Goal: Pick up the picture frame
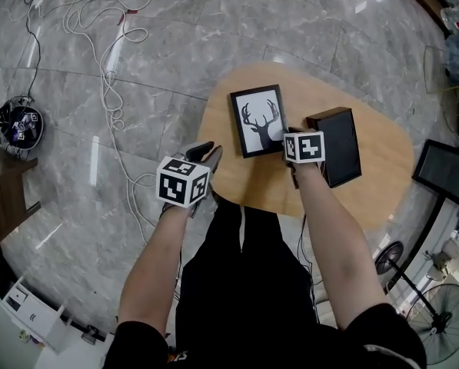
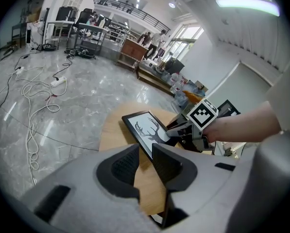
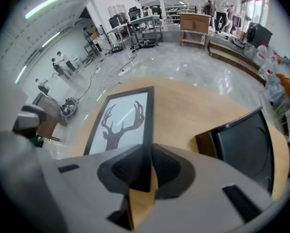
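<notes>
Gripping the picture frame by its right-hand edge, near the corner at 5 o'clock, the right gripper has its jaws clenched on the thin black moulding, while the deer print appears to lie flat on the wooden table. The left gripper hangs at the frame's 8 o'clock, by the table's rim, jaws slightly parted and empty. With so narrow a bite on one edge, the lift looks best taken slowly and straight up, letting the far side at 9 o'clock pivot off the wood. A black box stands just beside the frame at 3 o'clock, so any swing that way risks a knock.
</notes>
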`<action>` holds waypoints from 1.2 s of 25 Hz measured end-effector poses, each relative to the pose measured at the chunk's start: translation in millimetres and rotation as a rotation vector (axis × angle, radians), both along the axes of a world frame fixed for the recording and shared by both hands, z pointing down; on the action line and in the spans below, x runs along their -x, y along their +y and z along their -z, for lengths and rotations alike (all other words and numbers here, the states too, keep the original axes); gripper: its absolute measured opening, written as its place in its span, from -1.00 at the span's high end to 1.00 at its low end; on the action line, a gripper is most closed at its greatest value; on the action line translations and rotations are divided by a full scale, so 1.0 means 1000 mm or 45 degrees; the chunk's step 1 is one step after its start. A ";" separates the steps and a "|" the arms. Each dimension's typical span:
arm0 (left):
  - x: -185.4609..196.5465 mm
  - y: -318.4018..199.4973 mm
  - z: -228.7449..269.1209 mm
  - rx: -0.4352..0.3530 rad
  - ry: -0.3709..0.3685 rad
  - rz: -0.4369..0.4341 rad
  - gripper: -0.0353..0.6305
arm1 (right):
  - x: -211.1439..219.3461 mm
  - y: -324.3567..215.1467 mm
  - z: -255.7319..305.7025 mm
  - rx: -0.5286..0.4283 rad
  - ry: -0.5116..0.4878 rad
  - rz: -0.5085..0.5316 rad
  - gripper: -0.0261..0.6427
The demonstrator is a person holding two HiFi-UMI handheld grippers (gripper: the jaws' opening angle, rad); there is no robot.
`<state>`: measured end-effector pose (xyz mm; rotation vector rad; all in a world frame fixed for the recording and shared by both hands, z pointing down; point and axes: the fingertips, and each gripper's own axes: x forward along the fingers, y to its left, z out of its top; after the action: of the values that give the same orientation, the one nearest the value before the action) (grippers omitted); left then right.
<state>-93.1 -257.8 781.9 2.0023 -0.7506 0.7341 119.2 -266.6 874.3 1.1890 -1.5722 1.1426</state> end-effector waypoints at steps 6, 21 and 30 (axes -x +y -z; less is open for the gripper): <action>-0.010 -0.009 0.011 -0.002 0.025 0.004 0.61 | -0.003 0.001 0.016 -0.029 -0.071 -0.063 0.71; -0.058 -0.032 0.053 -0.019 0.161 -0.010 0.32 | 0.000 -0.026 0.118 -0.284 -0.287 -0.112 0.71; -0.070 -0.043 0.179 -0.204 0.277 -0.023 0.28 | -0.006 -0.025 0.258 -0.505 -0.388 -0.186 0.71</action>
<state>-22.9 -300.8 602.7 2.1935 -0.6807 0.4684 125.6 -291.5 616.2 1.4568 -2.0408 1.1809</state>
